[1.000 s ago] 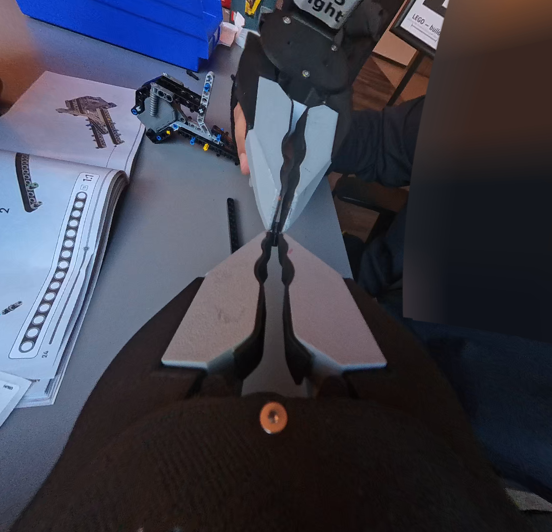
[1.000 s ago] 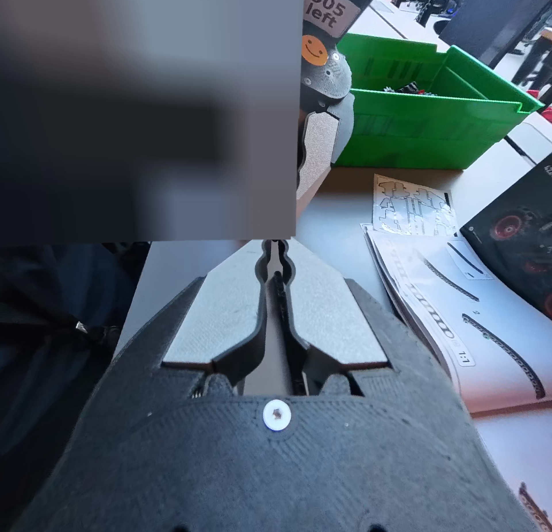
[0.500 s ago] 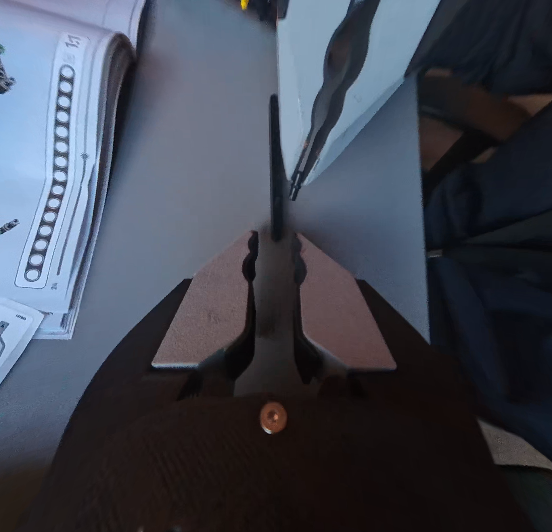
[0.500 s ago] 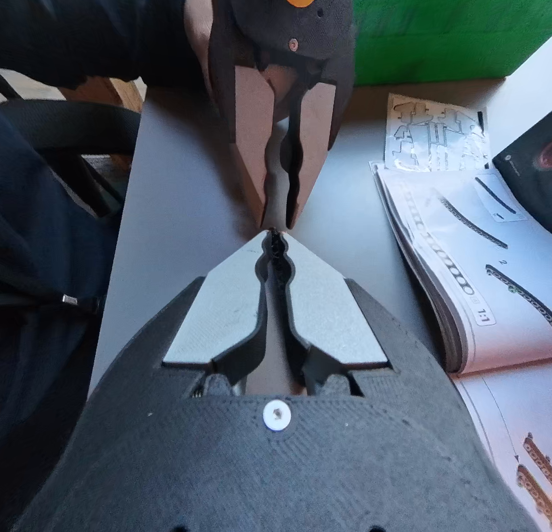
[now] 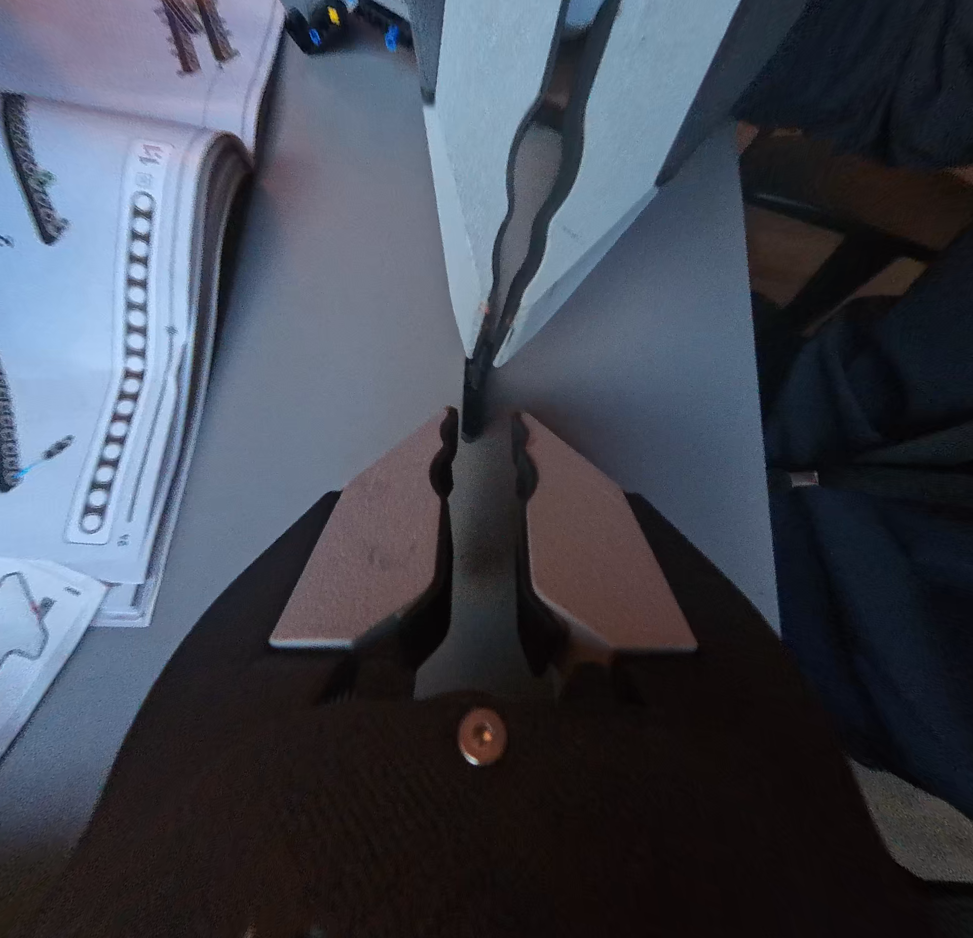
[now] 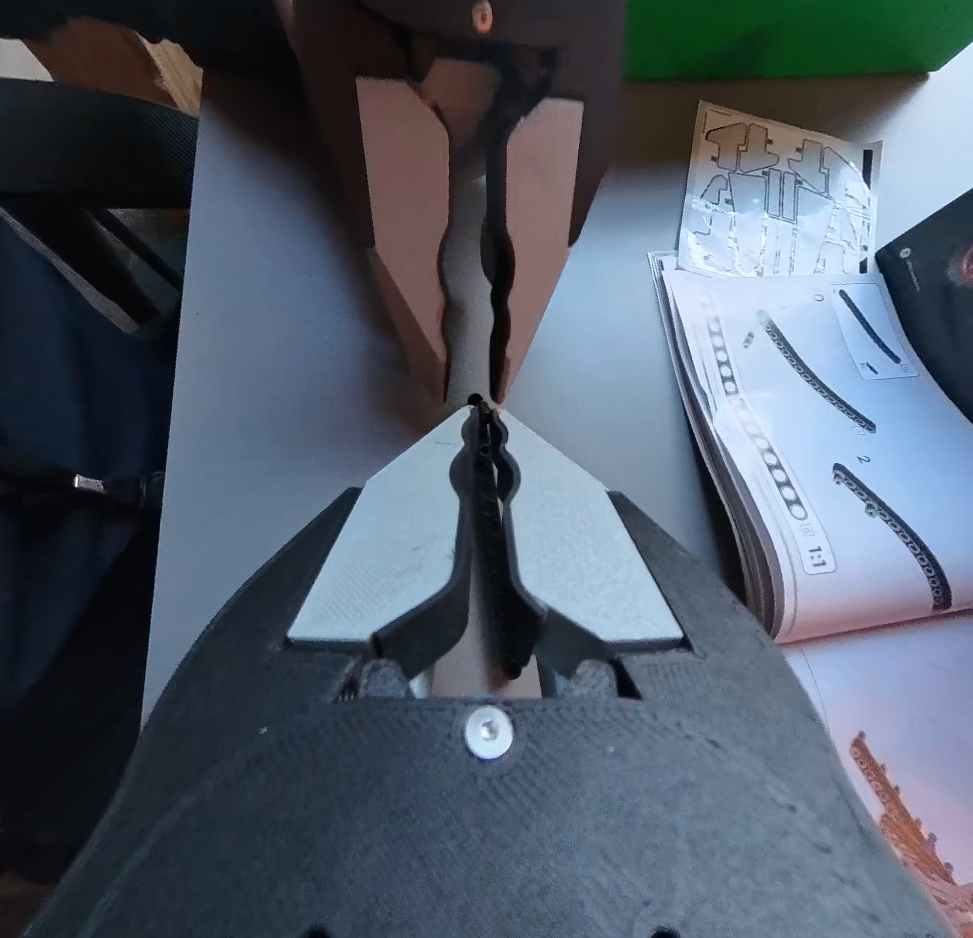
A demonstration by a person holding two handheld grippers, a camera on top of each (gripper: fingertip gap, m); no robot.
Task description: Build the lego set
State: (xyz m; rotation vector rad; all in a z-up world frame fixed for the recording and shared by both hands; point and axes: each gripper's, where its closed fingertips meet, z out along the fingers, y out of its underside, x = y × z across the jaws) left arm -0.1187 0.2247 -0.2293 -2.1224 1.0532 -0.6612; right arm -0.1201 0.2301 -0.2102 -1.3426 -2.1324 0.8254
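Observation:
My right gripper (image 6: pixel 482 411) is shut on a long black lego beam (image 6: pixel 495 544) that runs lengthwise between its grey fingers. The beam's tip pokes a little past the fingertips. In the left wrist view the right gripper (image 5: pixel 487 357) comes down from the top, and the beam's end (image 5: pixel 474 402) reaches in between my left fingertips. My left gripper (image 5: pixel 484 417) is open and empty, tip to tip with the right one just above the grey table (image 5: pixel 326 333). It also shows in the right wrist view (image 6: pixel 474 391), jaws apart.
An open instruction booklet (image 5: pixel 105 333) lies on the left; it also shows in the right wrist view (image 6: pixel 816 439). A partly built lego model (image 5: pixel 342 12) is at the far end. A sticker sheet (image 6: pixel 779 202) and green bin (image 6: pixel 790 17) lie beyond. The table edge (image 5: pixel 747 333) runs close on the right. Less than 4 cm separates the two grippers' tips.
My left gripper has opened from shut. Both grippers have tilted down toward the table and drawn closer, so the beam's end now sits between the left fingertips.

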